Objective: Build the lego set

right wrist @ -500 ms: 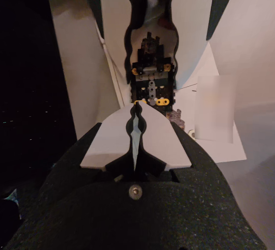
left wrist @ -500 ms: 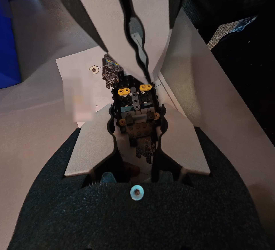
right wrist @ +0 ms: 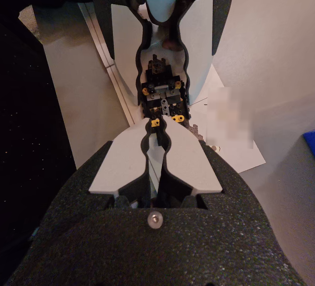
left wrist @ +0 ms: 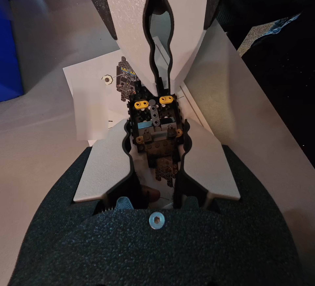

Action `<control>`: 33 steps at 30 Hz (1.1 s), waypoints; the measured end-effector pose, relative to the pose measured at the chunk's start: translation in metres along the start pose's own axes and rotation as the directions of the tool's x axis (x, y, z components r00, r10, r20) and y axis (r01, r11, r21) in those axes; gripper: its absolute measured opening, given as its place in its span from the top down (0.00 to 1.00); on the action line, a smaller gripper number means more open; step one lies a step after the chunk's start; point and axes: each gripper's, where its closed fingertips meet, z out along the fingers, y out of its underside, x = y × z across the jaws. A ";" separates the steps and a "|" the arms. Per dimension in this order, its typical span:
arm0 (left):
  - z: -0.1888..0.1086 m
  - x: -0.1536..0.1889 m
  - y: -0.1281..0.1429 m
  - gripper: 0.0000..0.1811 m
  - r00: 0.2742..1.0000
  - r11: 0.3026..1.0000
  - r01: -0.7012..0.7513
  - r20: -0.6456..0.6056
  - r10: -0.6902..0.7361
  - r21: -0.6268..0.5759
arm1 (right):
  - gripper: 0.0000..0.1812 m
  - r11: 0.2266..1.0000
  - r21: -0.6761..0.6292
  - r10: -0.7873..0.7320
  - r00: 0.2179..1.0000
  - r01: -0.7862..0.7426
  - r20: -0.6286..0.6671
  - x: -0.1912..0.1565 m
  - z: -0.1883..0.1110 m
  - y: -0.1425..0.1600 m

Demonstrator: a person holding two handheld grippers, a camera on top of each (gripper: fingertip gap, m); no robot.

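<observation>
Two tools – left tool (left wrist: 156, 124) clamps lego model (left wrist: 154, 121) | right tool (right wrist: 156, 121) parted, over model's end

I see the lego model (left wrist: 155, 124) sitting on the instruction sheet (left wrist: 88, 80), which lies on the surface (left wrist: 42, 150). My left gripper (left wrist: 156, 122) flanks it at 6 o'clock; my right gripper (left wrist: 161, 88) faces it at 12.

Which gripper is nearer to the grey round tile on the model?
Right. The right gripper has its tips beside the grey round tile; the left gripper clamps the model's opposite end.
</observation>
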 end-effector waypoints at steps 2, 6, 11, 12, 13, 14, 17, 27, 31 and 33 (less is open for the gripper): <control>0.000 0.000 0.000 0.67 1.000 1.000 0.000 0.001 0.000 -0.001 | 0.95 1.000 -0.019 -0.004 1.000 0.004 -0.012 0.001 0.001 0.002; 0.000 0.000 0.000 0.67 1.000 1.000 0.000 0.003 0.000 -0.003 | 0.96 0.999 -0.046 -0.008 1.000 0.008 -0.003 0.001 0.006 0.006; 0.000 0.000 0.000 0.67 1.000 1.000 0.000 0.003 0.000 -0.001 | 0.99 0.998 -0.068 -0.007 1.000 0.007 0.003 0.002 0.009 0.008; 0.000 0.000 0.000 0.67 1.000 1.000 0.001 0.002 -0.001 -0.001 | 0.99 0.997 -0.072 -0.008 1.000 0.008 0.005 0.002 0.009 0.008; 0.000 0.000 0.000 0.67 1.000 1.000 0.001 0.002 -0.001 0.000 | 0.99 0.997 -0.078 -0.009 1.000 0.010 0.006 0.003 0.009 0.008; 0.000 0.000 0.000 0.67 1.000 1.000 0.001 0.002 -0.001 0.000 | 0.99 0.996 -0.084 -0.014 1.000 0.014 0.009 0.003 0.009 0.008; 0.000 0.000 0.000 0.67 1.000 1.000 0.001 0.002 -0.001 0.001 | 0.98 0.994 -0.107 -0.032 0.999 0.034 0.016 0.003 0.009 0.008; 0.001 0.000 0.000 0.67 1.000 1.000 0.000 0.002 0.000 0.001 | 0.99 0.983 -0.163 -0.082 0.996 0.084 0.017 0.008 0.009 0.009; 0.001 0.000 0.000 0.67 1.000 1.000 0.001 0.001 -0.001 0.002 | 0.99 0.977 -0.195 -0.087 0.996 0.090 0.022 0.007 0.009 0.009; 0.001 0.000 0.000 0.67 1.000 1.000 0.002 0.001 -0.002 0.003 | 0.99 0.972 -0.216 -0.090 0.996 0.093 0.022 0.007 0.009 0.010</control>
